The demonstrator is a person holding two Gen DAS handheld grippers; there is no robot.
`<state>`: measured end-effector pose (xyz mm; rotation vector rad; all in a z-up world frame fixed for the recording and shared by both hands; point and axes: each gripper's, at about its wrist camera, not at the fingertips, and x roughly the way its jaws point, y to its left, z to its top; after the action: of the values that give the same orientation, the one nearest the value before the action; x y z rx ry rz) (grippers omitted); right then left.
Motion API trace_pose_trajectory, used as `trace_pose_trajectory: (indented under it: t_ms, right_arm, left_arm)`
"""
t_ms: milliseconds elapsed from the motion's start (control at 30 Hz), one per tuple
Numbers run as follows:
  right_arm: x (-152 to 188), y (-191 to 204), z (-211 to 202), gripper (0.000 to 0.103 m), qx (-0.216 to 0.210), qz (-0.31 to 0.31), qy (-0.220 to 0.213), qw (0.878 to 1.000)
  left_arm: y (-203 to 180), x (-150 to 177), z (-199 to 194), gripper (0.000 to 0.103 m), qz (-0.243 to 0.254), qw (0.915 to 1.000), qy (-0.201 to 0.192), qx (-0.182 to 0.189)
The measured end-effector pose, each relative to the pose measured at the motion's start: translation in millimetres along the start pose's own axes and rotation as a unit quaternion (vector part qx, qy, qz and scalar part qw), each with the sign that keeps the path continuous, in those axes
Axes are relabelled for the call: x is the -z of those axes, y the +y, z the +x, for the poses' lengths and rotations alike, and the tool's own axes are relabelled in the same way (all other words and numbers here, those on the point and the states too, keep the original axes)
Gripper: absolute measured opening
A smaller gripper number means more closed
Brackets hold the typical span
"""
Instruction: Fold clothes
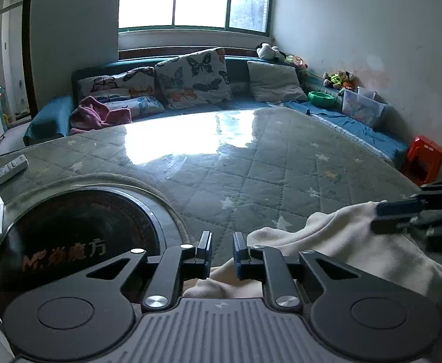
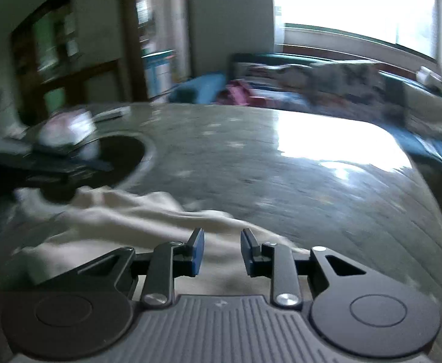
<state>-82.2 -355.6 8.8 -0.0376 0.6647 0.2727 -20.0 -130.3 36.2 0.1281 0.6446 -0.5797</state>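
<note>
Left hand-held gripper (image 1: 222, 249): jaws stand a narrow gap apart; cream cloth shows low between the fingers, but whether the pads pinch it I cannot tell.
Right hand-held gripper (image 2: 222, 249): jaws parted a little wider over the cream cloth; a grip is not clear in this blurred view.
Cream garment (image 1: 357, 242): rumpled on the worktop, spreading from under the left gripper toward 3 o'clock, where the right gripper's blue-padded fingers (image 1: 402, 208) overlap its upper edge.
Worktop (image 1: 251, 166): quilted grey cover with pale stars under a glossy sheet that mirrors the window.
Round black inset (image 1: 75, 236): set in the worktop at 9 o'clock of the left gripper, with printed lettering.
Remote control (image 1: 7, 171): near the worktop edge at 10 o'clock.
Sofa (image 1: 236, 69): blue, beyond the worktop at 12 o'clock, with butterfly-print cushions (image 1: 196, 75) and a pink cloth (image 1: 100, 115).
Red stool (image 1: 423, 158): on the floor at 2 o'clock.
</note>
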Motion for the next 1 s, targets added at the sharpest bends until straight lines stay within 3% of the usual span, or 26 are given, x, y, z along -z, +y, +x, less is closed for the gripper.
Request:
trace_pose_trajectory:
  t_ms: [167,367,667,833,1000]
  right_arm:
    - [-11,35,26,0.027,-0.054,-0.039,0.018,0.998]
    - [-6,56,42,0.027,-0.070,-0.063,0.037,0.995]
    - [25,82,5,0.027,-0.090,-0.121,0.043,0.988]
    - [38,92,-15,0.028,-0.114,-0.141,0.053,0.982]
    - [39,97,-28,0.027,-0.137,-0.147,0.058,0.978]
  left_arm:
    - [-9,-2,14,0.016,0.019,0.9994,0.017,0.022]
    - [-14,1,34,0.015,0.040,0.9984,0.031,0.023]
    - [-5,4,39,0.016,0.031,0.9990,0.028,0.014]
    - [11,4,34,0.015,0.016,0.9994,0.027,-0.014]
    - [26,8,7,0.016,-0.017,0.9995,0.010,-0.023]
